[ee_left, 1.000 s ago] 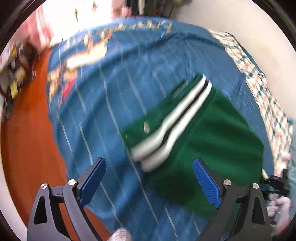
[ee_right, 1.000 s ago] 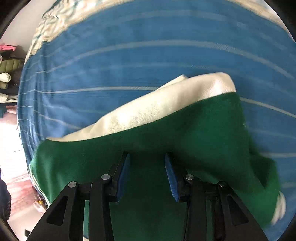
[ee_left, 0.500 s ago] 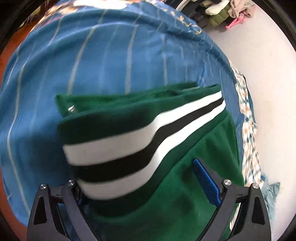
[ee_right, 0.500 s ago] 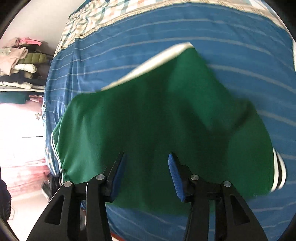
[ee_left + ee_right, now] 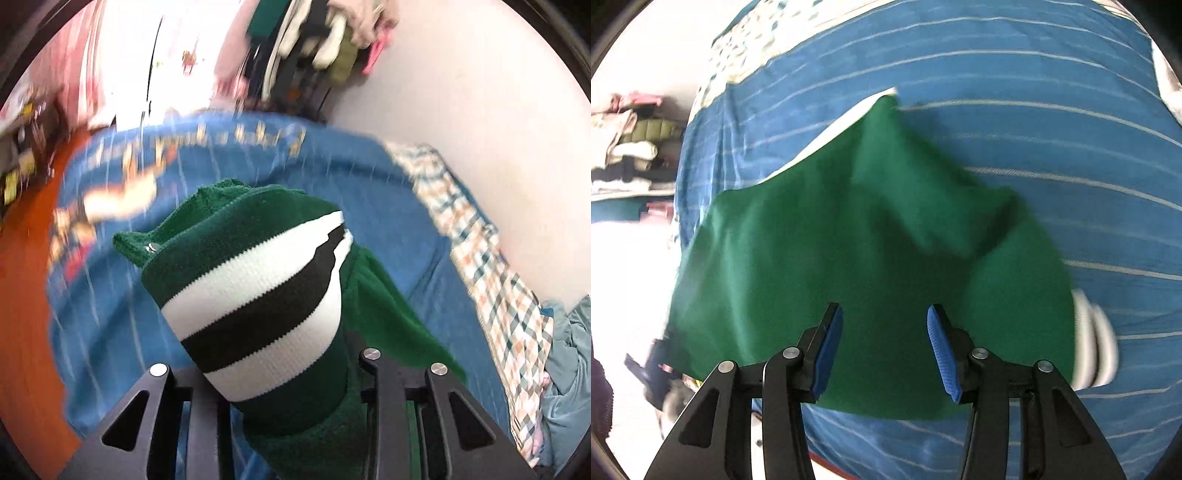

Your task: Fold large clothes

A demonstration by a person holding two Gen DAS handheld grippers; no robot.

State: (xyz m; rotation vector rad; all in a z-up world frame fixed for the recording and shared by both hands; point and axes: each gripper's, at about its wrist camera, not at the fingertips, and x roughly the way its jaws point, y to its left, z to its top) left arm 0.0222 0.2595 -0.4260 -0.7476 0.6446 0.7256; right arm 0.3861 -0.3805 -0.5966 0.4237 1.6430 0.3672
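Observation:
A green jacket [image 5: 849, 251] with a white and black striped hem lies bunched on the blue striped bedspread [image 5: 1034, 122]. In the left wrist view my left gripper [image 5: 269, 398] is shut on the striped hem [image 5: 258, 295] and holds it raised above the bed; the pads are hidden by the cloth. The rest of the jacket [image 5: 391, 317] trails down to the right. In the right wrist view my right gripper [image 5: 884, 350] is open and empty, just above the near part of the green cloth. A striped cuff [image 5: 1093, 339] shows at the jacket's right edge.
The bed [image 5: 369, 192] has a checked sheet [image 5: 495, 280] along the wall side. An orange floor [image 5: 22, 295] lies to the left. A rack of piled clothes [image 5: 317, 44] stands beyond the bed; it also shows in the right wrist view [image 5: 631, 144]. Teal cloth [image 5: 569, 369] lies at right.
My left gripper came down over the striped hem, shut on it and lifted it. My right gripper pulled back a little from the jacket and stayed open.

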